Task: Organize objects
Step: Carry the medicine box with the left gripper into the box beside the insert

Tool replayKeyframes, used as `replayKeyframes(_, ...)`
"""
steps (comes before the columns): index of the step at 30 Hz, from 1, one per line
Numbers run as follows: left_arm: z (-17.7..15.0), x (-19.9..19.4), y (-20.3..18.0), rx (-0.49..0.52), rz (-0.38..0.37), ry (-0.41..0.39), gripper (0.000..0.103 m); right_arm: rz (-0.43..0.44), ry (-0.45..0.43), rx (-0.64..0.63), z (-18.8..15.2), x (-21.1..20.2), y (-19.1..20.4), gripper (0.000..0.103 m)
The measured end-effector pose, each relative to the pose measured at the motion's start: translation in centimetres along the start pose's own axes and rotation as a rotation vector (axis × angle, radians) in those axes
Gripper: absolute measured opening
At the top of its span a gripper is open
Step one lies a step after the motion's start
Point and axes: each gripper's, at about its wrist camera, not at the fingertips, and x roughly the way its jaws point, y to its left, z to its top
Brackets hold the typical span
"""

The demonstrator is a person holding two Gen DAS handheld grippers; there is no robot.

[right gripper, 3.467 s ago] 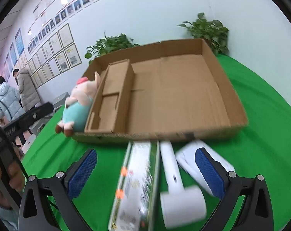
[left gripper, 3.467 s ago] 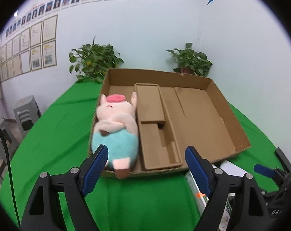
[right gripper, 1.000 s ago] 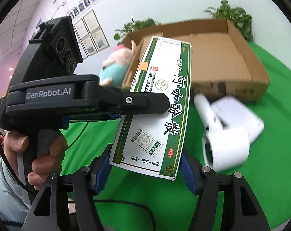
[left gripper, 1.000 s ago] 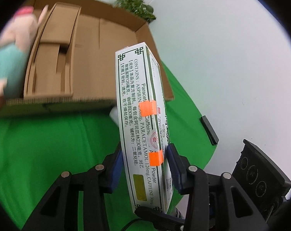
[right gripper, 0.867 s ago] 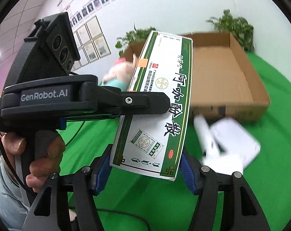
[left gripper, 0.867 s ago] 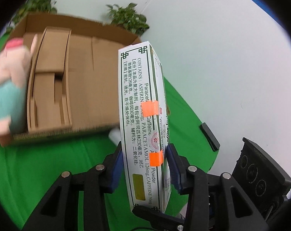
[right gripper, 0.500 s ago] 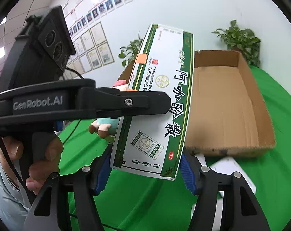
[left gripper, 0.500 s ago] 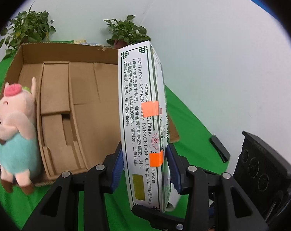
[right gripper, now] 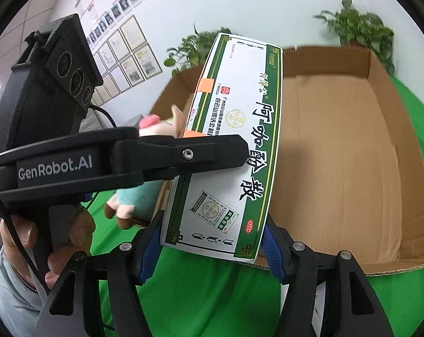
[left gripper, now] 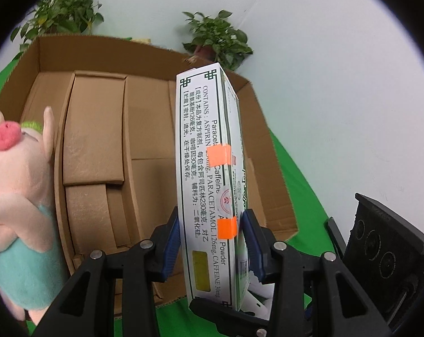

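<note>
Both grippers clamp one green-and-white medicine box (left gripper: 209, 174), held in the air above the cardboard tray (left gripper: 144, 56). The left gripper (left gripper: 212, 241) pinches its narrow sides; the right gripper (right gripper: 212, 247) grips its wider face at the near end. Both are angled downward toward 12 o'clock. A plush pig (left gripper: 12, 185) lies in the tray at 9 o'clock.

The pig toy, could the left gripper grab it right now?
Probably not. The left gripper is shut on the medicine box, which the right gripper also clamps. The pig lies uncovered in the carton, but the jaws are full.
</note>
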Motion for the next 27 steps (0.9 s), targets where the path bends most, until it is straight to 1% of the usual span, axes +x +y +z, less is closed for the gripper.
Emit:
replayKeyframes(5,-0.5,2.1,1.4,-0.033,0.031,0.048,0.041,0.022,0.066,0.047,-0.1,2.7,-1.5,0.060)
replayKeyframes(10,-1.1,3.4,2.6,-0.052,0.055,0.077,0.042,0.038,0.126,0.072,-0.1,4.9,-2.4,0.060)
replayKeyframes(15,-1.7,2.8,2.6,-0.023,0.063,0.044,0.045,0.036,0.143,0.057,0.2,5.8,-2.3,0.059)
replayKeyframes(22,-2.2,2.1,2.7,0.010,0.094,0.025,0.045,0.006,0.147,0.032,0.9,6.1,-1.9,0.059)
replayKeyframes(23,-2.2,2.0,2.8,0.011,0.097,0.024,0.044,0.002,0.148,0.033,1.0,6.2,-1.9,0.059)
replayKeyframes(27,-2.1,2.0,3.2,0.026,0.101,0.020,0.043,-0.019,0.170,0.036,1.0,6.7,-1.9,0.059)
